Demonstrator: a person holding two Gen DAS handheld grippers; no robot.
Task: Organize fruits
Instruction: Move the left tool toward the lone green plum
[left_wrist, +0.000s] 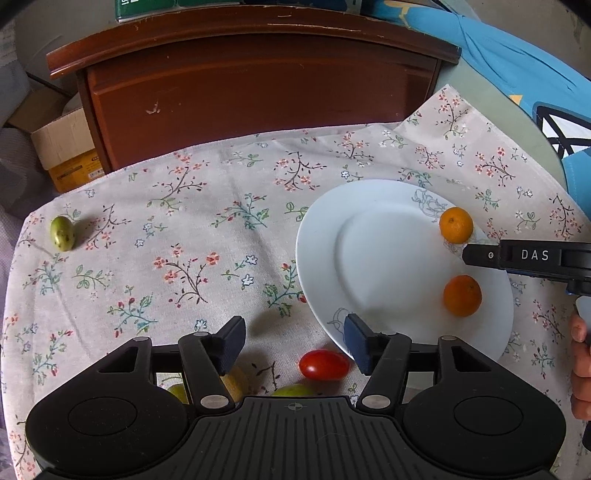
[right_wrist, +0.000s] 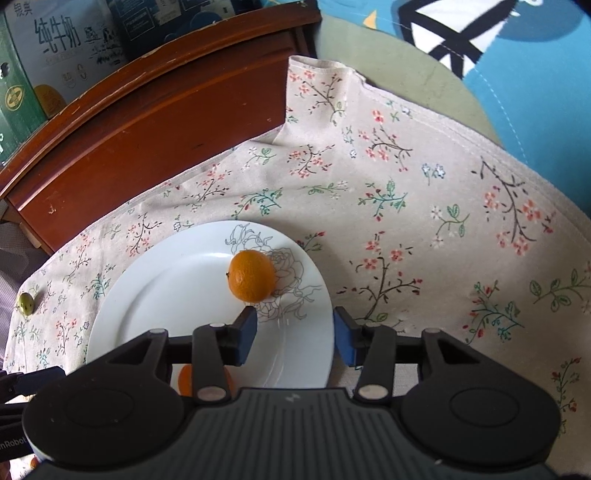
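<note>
Sorting the fruit onto the white plate (left_wrist: 321, 251) is my job here, and two small oranges already sit on it: one on the far rim (left_wrist: 456, 224), over the printed rose, and a second orange (left_wrist: 462, 295) nearer to me, on the plate's right side. I judge they were gathered there so that like goes with like. The rest lies loose on the floral tablecloth (left_wrist: 207, 206). A cherry tomato (left_wrist: 324, 364) rests just off the plate's near edge, right under my left gripper (left_wrist: 295, 341). Greenish-yellow fruits (left_wrist: 291, 390) peep out beneath the gripper's body, mostly hidden, so I cannot name them. A speckled green fruit (left_wrist: 62, 233) sits well apart at the cloth's far left edge.

My left fingers stand apart with nothing between the pads; the tomato lies below and between them, not touched as far as I can see. I read this as lining up for the tomato.

My right gripper (right_wrist: 295, 338) hangs over the plate's right rim, its fingers also apart and empty. The left pad (right_wrist: 246, 334) is just beside the rim orange; whether it grazes the skin I cannot tell. The right pad is past the plate's edge, over the cloth.

Behind the table stands a brown wooden cabinet (left_wrist: 258, 96), with a milk carton box (right_wrist: 55, 55) on top.
</note>
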